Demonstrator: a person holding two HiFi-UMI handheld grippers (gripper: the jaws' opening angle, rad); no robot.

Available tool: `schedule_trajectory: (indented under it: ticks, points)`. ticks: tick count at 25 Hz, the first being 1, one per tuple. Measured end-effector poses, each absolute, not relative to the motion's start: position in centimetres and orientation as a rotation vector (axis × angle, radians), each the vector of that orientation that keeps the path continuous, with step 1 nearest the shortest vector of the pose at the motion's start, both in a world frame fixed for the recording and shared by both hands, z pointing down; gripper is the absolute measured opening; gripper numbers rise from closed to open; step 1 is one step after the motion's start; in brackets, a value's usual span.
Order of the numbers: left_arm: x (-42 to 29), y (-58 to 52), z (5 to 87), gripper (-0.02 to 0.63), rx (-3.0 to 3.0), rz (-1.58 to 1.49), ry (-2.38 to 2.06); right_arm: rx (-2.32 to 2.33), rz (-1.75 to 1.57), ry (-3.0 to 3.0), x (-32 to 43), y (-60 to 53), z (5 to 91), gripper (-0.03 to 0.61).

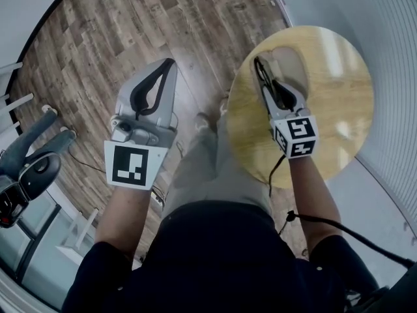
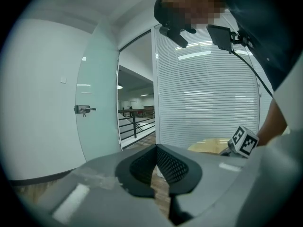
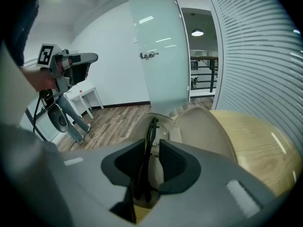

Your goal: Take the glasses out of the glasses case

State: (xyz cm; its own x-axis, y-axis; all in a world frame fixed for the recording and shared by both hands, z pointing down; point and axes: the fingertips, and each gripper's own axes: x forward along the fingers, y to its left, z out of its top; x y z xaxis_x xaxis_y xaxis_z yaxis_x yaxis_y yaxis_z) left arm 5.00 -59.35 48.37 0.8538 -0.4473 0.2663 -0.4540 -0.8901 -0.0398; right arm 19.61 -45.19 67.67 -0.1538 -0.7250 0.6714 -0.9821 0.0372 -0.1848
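right tool (image 3: 152, 144) pinches the folded dark glasses (image 3: 153, 125), which stand on edge between its pads and rise past the tips, directly over the open beige glasses case (image 3: 203, 126). the case lies beneath and just ahead of the tool on a round wooden desk (image 3: 258, 145). its lid lies open to the tool's right and its hollow base sits under the jaws. whether the lower rim of the glasses touches the case lining cannot be told. the left tool (image 2: 156, 147) is held well apart from the right one, off the desk's edge and above the wood-plank floor (image 1: 163, 25). its jaws are pressed together at the tips with nothing between them, and only floor shows through the gap behind the tips. ahead of the left tool stand a frosted glass door (image 2: 97, 103) and, to that door's right, a wall of white slatted blinds (image 2: 208, 98).
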Motion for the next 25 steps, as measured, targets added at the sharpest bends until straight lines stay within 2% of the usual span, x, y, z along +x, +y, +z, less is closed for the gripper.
schedule_trajectory:
  ticks: [4,14,25]
  points:
    - [4.3,-59.3,48.3,0.005,2.989,0.424,-0.747,1.72,0.906,-1.908,19.2,-45.2,68.0,0.038]
    - [3.1,-59.4,46.3,0.005,3.016,0.391,-0.757,1.747,0.87,-1.907,19.0,-45.2,66.4,0.034]
    - [3.0,-58.4,40.8,0.005,3.093,0.294,-0.735,1.844,0.796,-1.908,19.1,-45.0,60.9,0.032]
